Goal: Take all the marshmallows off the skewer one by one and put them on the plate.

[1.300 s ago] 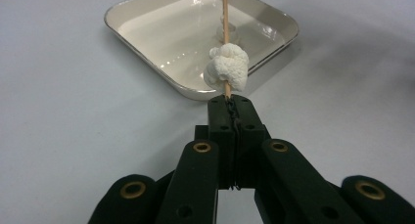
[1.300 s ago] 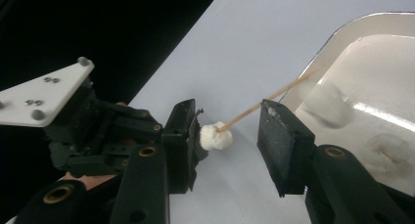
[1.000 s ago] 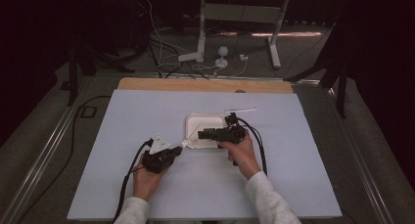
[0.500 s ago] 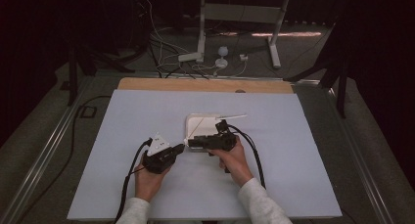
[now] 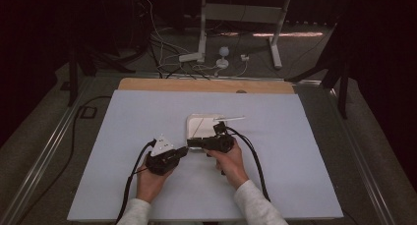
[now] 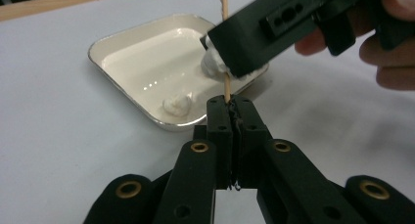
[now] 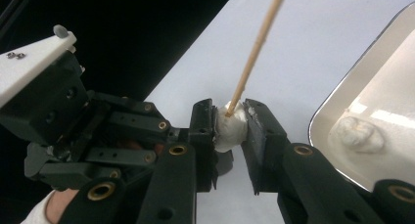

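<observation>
Marshmallow (image 7: 230,126) sits pinched in right tongs (image 7: 230,123); left tongs (image 6: 230,104) clamp its skewer (image 6: 227,87) just beside.

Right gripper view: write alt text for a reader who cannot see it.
The right hand-held gripper is shut on a white marshmallow with a thin wooden skewer rising from it up to the right. The left hand-held gripper sits close behind at left over the white table; at right, a cream tray holds another marshmallow.
</observation>
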`<state>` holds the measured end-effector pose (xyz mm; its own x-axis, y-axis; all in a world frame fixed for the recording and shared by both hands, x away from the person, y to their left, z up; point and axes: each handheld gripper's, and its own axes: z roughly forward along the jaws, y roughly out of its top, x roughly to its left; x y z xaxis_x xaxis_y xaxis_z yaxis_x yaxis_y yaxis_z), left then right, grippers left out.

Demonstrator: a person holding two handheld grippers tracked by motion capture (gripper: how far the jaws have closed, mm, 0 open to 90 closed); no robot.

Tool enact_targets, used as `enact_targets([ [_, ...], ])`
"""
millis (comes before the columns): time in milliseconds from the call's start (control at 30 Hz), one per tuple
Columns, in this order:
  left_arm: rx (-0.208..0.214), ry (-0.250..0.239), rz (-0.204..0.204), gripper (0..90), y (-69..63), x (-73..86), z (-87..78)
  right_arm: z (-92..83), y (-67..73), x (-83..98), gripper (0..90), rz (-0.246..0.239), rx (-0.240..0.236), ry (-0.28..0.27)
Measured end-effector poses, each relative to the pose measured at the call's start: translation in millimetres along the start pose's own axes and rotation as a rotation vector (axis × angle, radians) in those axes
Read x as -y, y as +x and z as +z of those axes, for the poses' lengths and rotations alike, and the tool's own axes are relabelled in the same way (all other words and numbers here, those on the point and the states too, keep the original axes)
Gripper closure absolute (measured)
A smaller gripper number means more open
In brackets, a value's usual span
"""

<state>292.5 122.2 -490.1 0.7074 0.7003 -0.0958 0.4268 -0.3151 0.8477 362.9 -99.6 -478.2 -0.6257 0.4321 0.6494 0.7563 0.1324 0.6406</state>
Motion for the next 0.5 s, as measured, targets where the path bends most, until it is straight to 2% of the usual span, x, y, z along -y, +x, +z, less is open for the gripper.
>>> enact_targets([
  [67,-0.008,0.025,0.011,87.5,-0.3,1.3,1.7,-0.6,0.4,-0.2,75.9,-0.006,0.003,-0.014],
  [200,0.001,0.030,0.011,88.2,-1.0,0.9,2.9,-3.5,1.8,-1.7,76.0,-0.006,0.008,-0.026],
  [267,-0.013,0.023,0.015,89.5,-2.2,0.6,1.7,-3.4,2.2,-1.1,74.5,-0.012,0.004,-0.027],
  [367,-0.007,-0.002,0.012,90.0,-3.8,-1.3,-0.1,-0.5,4.1,0.0,64.3,-0.025,0.010,-0.021],
  [500,-0.011,-0.007,0.014,90.0,-5.9,-1.6,0.3,6.7,6.4,3.5,68.2,-0.030,0.016,-0.011],
])
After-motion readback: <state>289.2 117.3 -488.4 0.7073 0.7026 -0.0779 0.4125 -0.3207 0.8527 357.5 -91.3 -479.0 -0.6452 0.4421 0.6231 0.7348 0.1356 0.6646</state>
